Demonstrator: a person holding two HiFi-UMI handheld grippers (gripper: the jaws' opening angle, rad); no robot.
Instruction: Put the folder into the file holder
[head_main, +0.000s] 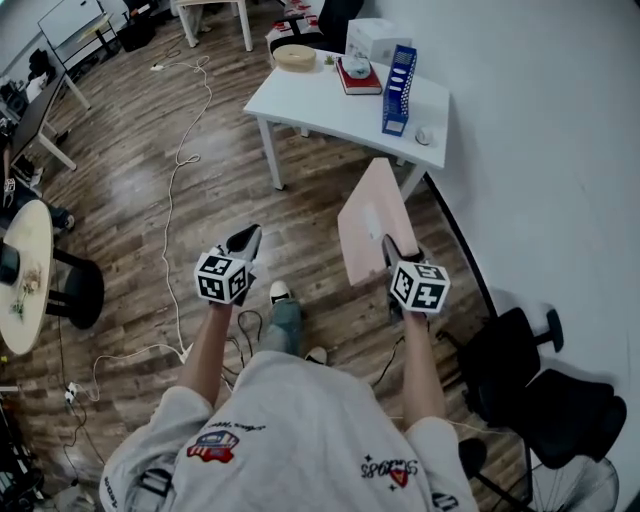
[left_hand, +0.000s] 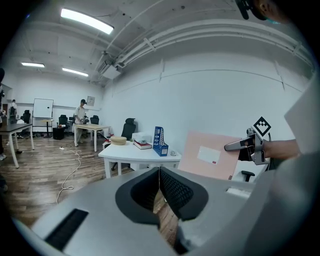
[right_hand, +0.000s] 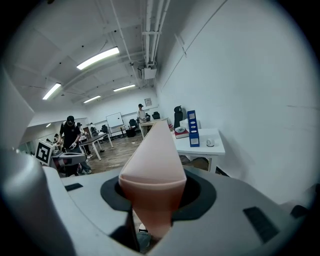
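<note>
A pink folder (head_main: 370, 222) stands on edge in the air, and my right gripper (head_main: 391, 251) is shut on its near end. In the right gripper view the folder (right_hand: 152, 165) fills the gap between the jaws and points toward the table. The blue file holder (head_main: 399, 88) stands upright on the white table (head_main: 310, 100) ahead, near the wall; it also shows as the file holder (right_hand: 192, 128) in the right gripper view and the file holder (left_hand: 160, 141) in the left gripper view. My left gripper (head_main: 245, 241) hangs left of the folder, its jaws (left_hand: 159, 176) shut with nothing between them.
On the table lie a stack of books (head_main: 358, 76), a round tan object (head_main: 294, 57), a white box (head_main: 378, 38) and a small round thing (head_main: 424, 135). A black office chair (head_main: 530, 385) stands at the right by the wall. A white cable (head_main: 180, 160) runs over the wooden floor.
</note>
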